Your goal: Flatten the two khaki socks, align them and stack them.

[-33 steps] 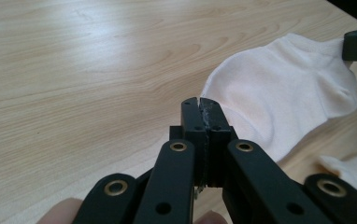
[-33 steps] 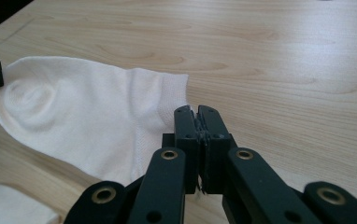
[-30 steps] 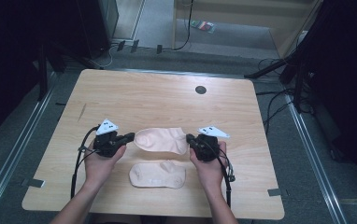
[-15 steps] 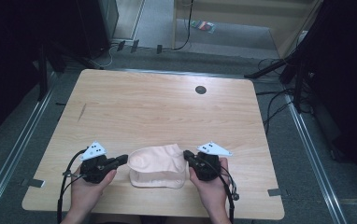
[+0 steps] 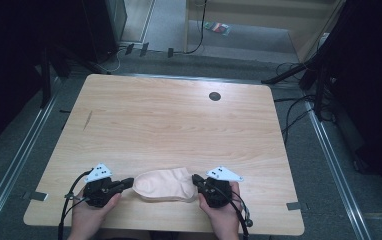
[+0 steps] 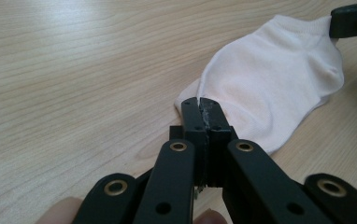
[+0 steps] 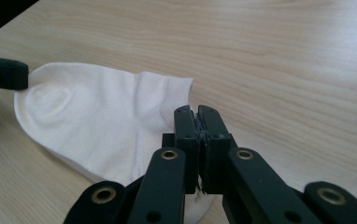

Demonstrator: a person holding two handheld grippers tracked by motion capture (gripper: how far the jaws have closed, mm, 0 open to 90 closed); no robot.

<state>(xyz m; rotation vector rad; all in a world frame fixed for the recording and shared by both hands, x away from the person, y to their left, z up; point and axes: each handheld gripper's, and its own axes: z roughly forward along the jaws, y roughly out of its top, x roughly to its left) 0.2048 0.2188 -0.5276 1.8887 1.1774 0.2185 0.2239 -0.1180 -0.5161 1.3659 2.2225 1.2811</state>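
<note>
A pale white ankle sock (image 5: pixel 164 184) lies flat near the table's front edge, on top of a second sock whose rim just peeks out beneath it. My left gripper (image 5: pixel 129 182) is at its toe end, jaws shut on the toe edge (image 6: pixel 199 103). At the cuff end, my right gripper (image 5: pixel 195 178) is also shut, pinching the cuff (image 7: pixel 196 112). In the left gripper view the sock (image 6: pixel 279 79) stretches away to the right gripper's jaw at top right. The right gripper view has the sock (image 7: pixel 97 116) running left to the other jaw.
The wooden table (image 5: pixel 179 125) has a small dark round hole (image 5: pixel 214 96) near its far edge. The socks lie close to the front edge, between a person's two hands. Cables and dark stands are on the floor around the table.
Both grippers carried the upper sock toward the person and laid it on the lower sock. The two separate socks now form one stack near the front edge.
</note>
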